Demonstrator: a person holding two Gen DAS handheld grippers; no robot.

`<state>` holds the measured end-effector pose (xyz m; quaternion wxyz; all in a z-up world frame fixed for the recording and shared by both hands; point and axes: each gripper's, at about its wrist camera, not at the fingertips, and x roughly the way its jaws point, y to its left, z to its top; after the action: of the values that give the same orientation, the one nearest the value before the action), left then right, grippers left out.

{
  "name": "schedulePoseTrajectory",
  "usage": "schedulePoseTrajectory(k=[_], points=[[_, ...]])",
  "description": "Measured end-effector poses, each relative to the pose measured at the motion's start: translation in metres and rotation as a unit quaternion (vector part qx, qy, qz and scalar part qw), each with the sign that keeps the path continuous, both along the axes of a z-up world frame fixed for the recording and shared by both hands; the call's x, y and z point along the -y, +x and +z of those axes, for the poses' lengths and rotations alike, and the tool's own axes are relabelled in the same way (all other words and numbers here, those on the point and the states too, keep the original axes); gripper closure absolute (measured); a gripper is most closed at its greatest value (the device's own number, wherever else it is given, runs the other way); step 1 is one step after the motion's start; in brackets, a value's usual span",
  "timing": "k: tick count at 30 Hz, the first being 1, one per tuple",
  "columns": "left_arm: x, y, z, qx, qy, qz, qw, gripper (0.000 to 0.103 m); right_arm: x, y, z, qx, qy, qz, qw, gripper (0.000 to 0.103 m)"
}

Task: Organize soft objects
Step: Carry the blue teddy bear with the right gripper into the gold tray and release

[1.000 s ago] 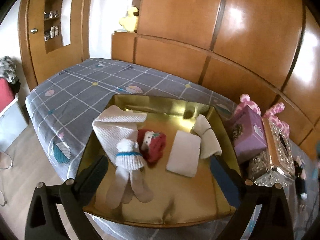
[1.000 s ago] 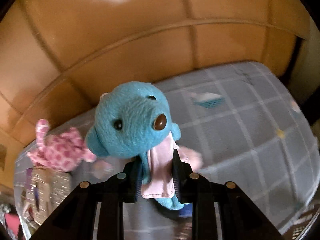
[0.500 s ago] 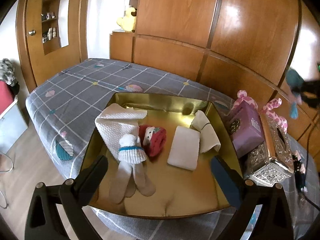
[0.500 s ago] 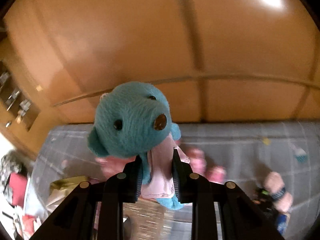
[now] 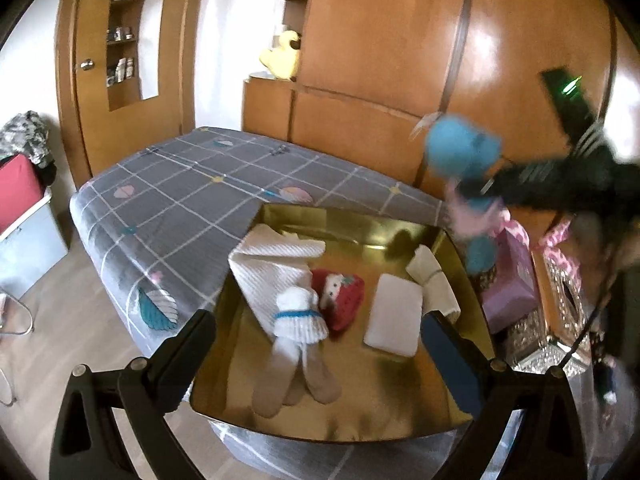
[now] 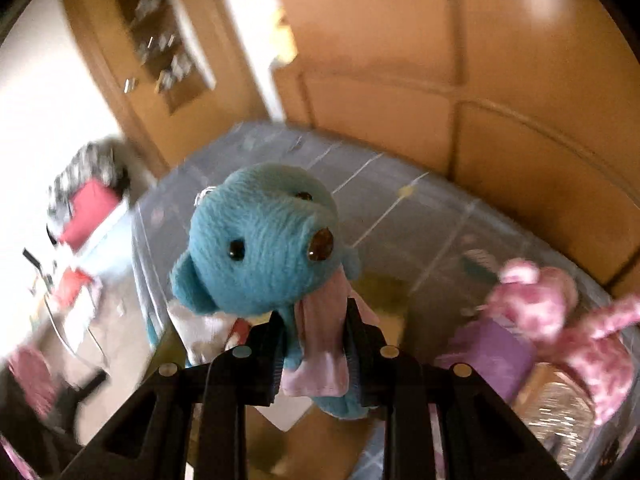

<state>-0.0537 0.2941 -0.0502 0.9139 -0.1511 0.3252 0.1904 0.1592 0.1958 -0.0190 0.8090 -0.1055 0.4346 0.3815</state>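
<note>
A gold tray (image 5: 400, 412) lies on the grey checked bed (image 5: 188, 184). In it are a white knit cloth (image 5: 272, 272), a white sock bundle with a blue band (image 5: 298, 322), a red strawberry plush (image 5: 344, 298), a white folded pad (image 5: 394, 314) and a rolled cream cloth (image 5: 434, 280). My left gripper (image 5: 320, 340) stands open over the tray's near edge, empty. My right gripper (image 6: 312, 346) is shut on a blue plush bear (image 6: 260, 248) with a pink bib. In the left wrist view the blue plush bear (image 5: 460, 152) hangs blurred above the tray's far right corner.
A purple box (image 5: 508, 288), a pink spotted plush (image 6: 568, 328) and a silver tissue box (image 5: 556, 320) stand right of the tray. Wooden wardrobe panels (image 5: 400, 60) back the bed. A red bin (image 5: 16, 192) and bare floor lie at the left.
My right gripper swung fast across the bed with the blue bear, rolling, and now shows above the tray's right corner in the left wrist view. The left gripper drifted back slightly.
</note>
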Motion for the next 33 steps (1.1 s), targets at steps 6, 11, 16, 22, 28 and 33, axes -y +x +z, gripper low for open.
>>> schedulePoseTrajectory(k=[6, 11, 16, 22, 28, 33], points=[[-0.011, -0.003, 0.001, 0.005, -0.008, 0.012, 0.9999, 0.0, -0.051, -0.008, -0.054, 0.018, -0.079, 0.015, 0.997, 0.071], [-0.014, -0.002, -0.001, 0.002, -0.009, 0.016, 0.9998, 0.0, -0.047, 0.002, -0.077, -0.007, -0.086, 0.004, 0.996, 0.058], [-0.012, 0.0, -0.002, -0.002, -0.002, 0.018, 0.9998, 0.0, -0.029, -0.005, -0.072, -0.039, -0.05, -0.003, 0.998, 0.03], [-0.005, -0.001, 0.002, -0.002, 0.011, 0.015, 0.9998, 0.0, 0.006, -0.026, -0.05, 0.01, -0.029, -0.019, 0.999, 0.03], [0.007, -0.001, 0.006, 0.0, 0.019, 0.003, 0.9998, 0.0, 0.046, -0.054, -0.034, 0.074, -0.029, -0.037, 0.996, 0.03], [0.017, 0.0, 0.007, 0.0, 0.023, -0.009, 0.9997, 0.0, 0.075, -0.068, -0.03, 0.093, -0.02, -0.054, 0.994, 0.03]])
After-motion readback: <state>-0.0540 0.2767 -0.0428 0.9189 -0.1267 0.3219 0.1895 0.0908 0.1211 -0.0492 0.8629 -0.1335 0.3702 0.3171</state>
